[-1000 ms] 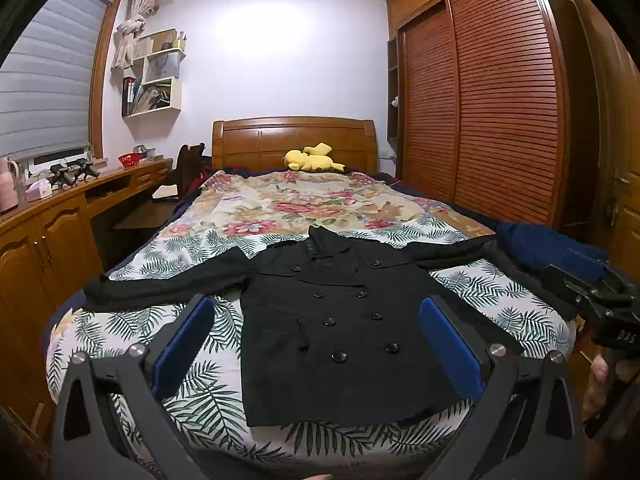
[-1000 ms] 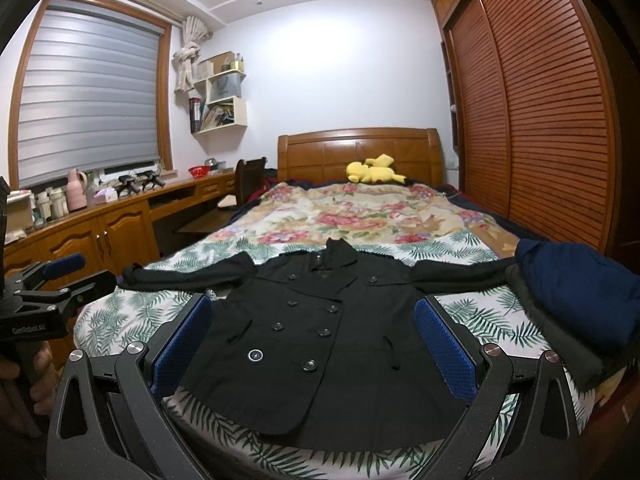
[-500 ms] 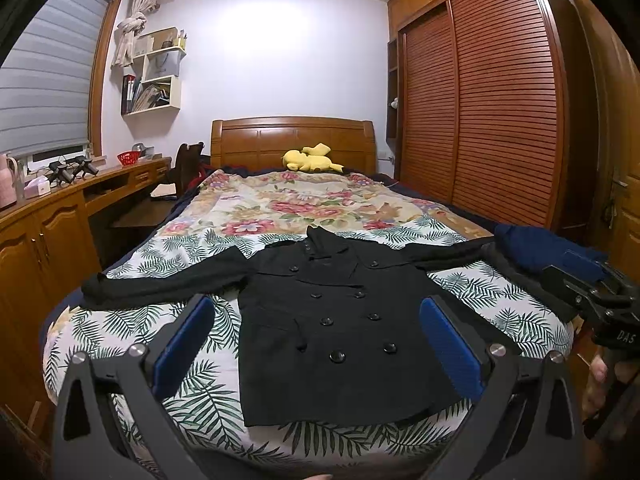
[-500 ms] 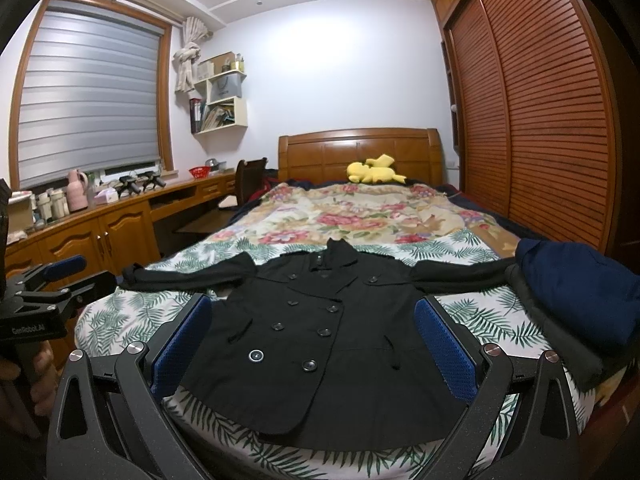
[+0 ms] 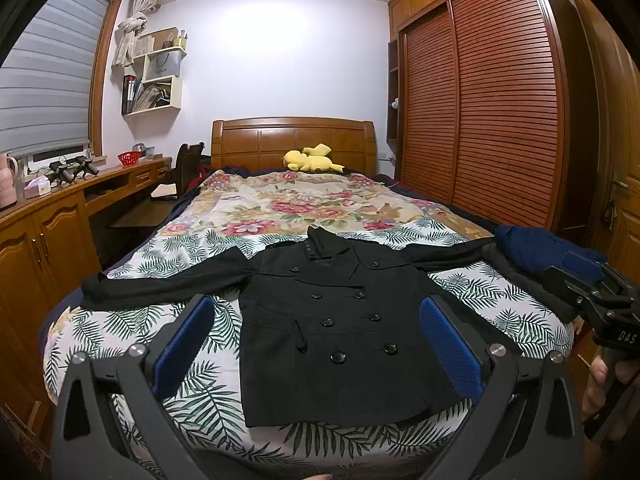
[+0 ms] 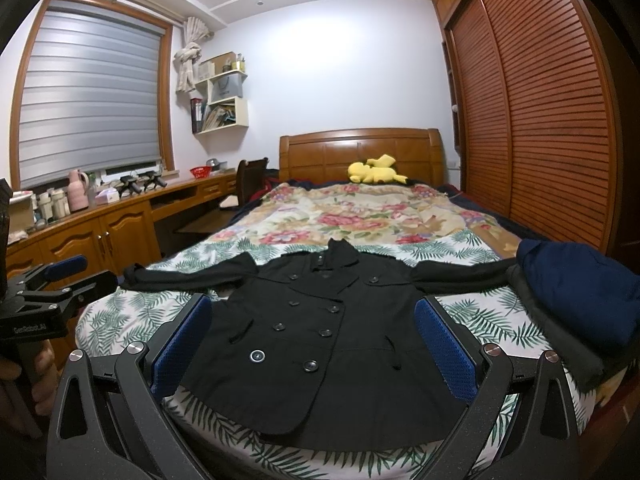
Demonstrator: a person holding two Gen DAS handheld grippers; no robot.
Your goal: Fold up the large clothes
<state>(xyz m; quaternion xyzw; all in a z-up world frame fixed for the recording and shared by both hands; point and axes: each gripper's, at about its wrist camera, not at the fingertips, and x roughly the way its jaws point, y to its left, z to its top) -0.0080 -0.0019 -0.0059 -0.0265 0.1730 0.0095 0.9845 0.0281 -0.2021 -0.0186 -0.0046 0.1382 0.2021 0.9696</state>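
A black double-breasted coat [image 5: 344, 320] [image 6: 320, 332] lies face up at the foot of the bed, buttoned, with both sleeves spread out sideways. My left gripper [image 5: 316, 320] hovers open in front of the bed's foot, its blue pads wide apart and nothing between them. My right gripper [image 6: 312, 320] is likewise open and empty, held short of the coat's hem. Each gripper shows at the edge of the other's view: the right gripper [image 5: 592, 296] at the right, the left gripper [image 6: 52, 292] at the left, each held by a hand.
A folded navy garment [image 6: 576, 288] over a dark grey one sits on the bed's right corner, on the coat's right sleeve end. A yellow plush toy [image 5: 308, 160] lies by the headboard. A wooden desk [image 6: 120, 216] runs along the left; a slatted wardrobe [image 5: 500, 112] stands on the right.
Both views have shifted very slightly; the coat has not moved and both grippers remain open.
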